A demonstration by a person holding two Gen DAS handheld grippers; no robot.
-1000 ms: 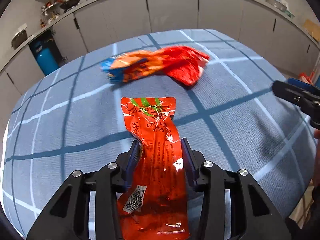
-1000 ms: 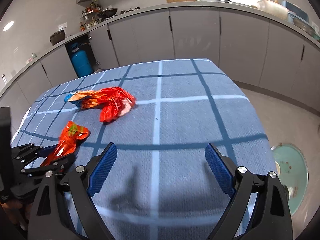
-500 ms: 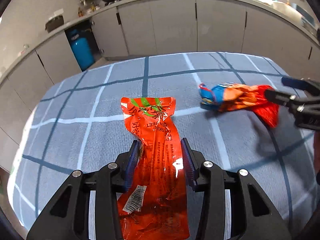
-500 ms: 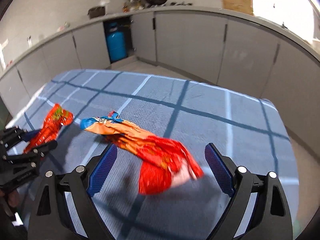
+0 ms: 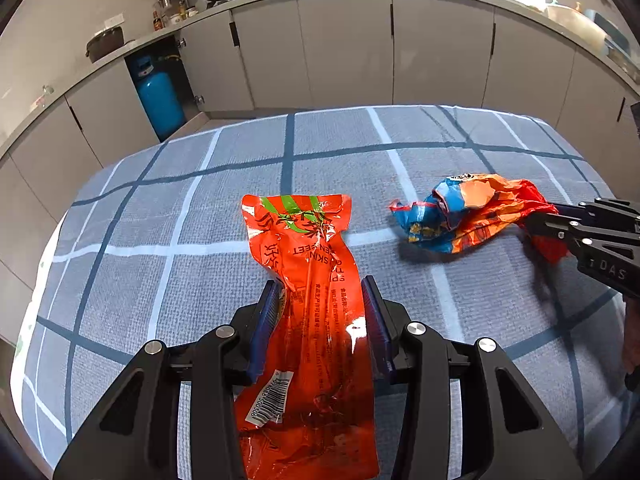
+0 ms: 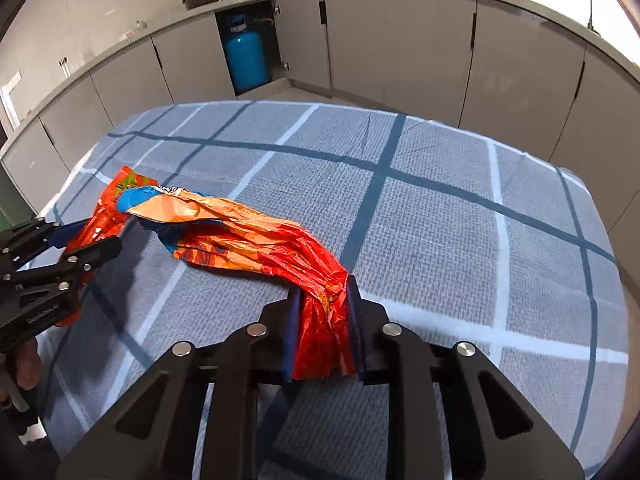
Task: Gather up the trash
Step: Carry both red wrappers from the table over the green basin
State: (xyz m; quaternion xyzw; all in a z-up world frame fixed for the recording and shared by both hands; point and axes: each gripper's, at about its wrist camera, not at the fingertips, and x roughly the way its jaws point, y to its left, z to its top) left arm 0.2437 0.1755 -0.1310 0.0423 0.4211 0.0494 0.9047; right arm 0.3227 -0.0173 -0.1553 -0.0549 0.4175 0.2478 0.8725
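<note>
1. Now the right gripper (image 6: 323, 312) is over the crumpled orange, blue and red wrapper (image 6: 240, 236), where half a second ago it hung wide open above it. Its jaws are closing, and the red end of the wrapper is bunched between the blue pads, which look to be pressing on it already.
2. Meanwhile the wrapper's blue and orange end trails away across the checked tablecloth (image 6: 460, 216), toward the left gripper (image 5: 320, 312). In the left wrist view that end looks slightly raised over its own shadow, though I cannot tell whether it has left the cloth.
3. By contrast, the left gripper has not changed its hold. It stands about half open, with the flat red pouch (image 5: 308, 280) between its pads as before; the pouch sticks out ahead of the fingers, barcode end nearest the camera.
4. Compared with a second ago, both grippers have swung across the table, so the wrapper now lies to the right of the pouch and close to it.
5. Judging by this, both pieces of trash on the table are now in hand and the picking-up looks nearly done. No bin shows in either view, so where they go I cannot say.
</note>
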